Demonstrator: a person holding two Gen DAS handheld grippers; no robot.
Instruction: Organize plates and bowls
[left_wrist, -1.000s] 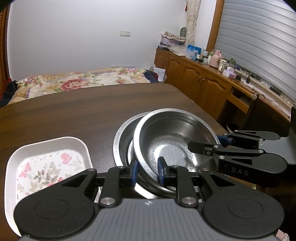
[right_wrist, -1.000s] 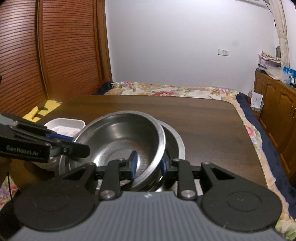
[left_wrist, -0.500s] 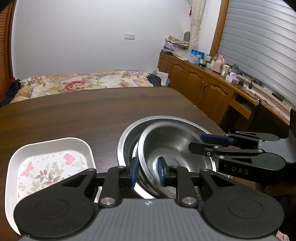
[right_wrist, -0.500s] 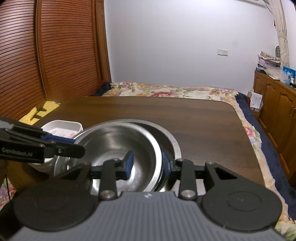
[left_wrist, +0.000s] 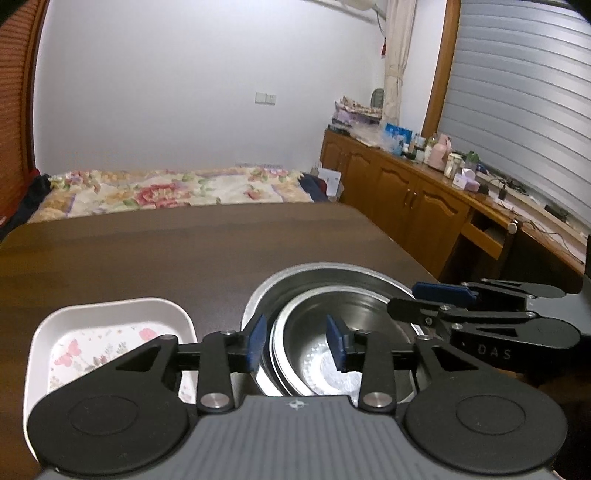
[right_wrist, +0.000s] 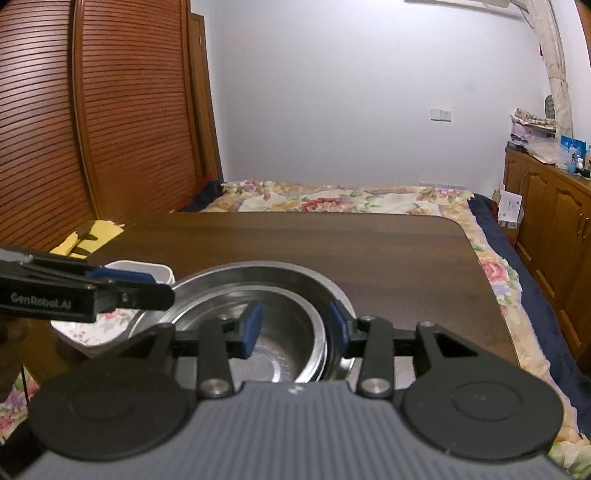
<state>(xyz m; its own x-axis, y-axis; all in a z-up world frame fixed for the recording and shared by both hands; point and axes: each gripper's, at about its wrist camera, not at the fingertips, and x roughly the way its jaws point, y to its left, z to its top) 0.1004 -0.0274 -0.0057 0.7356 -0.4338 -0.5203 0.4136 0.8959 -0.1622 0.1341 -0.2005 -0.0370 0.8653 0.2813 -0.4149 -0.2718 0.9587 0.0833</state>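
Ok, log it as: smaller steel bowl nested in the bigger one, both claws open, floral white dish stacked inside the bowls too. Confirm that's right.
Not quite. The floral white dish isn't inside the bowls; the left wrist view shows it on the table beside them. The rest holds: smaller steel bowl nested in the bigger steel bowl, left claw and right claw both open.

The white dish (left_wrist: 110, 314) is partly hidden behind the left tool (left_wrist: 295, 345) — its near edge unseen.

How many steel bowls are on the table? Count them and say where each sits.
2. The larger steel bowl sits on the table right of the white floral dish; the smaller steel bowl is nested inside it. More could be hidden underneath.
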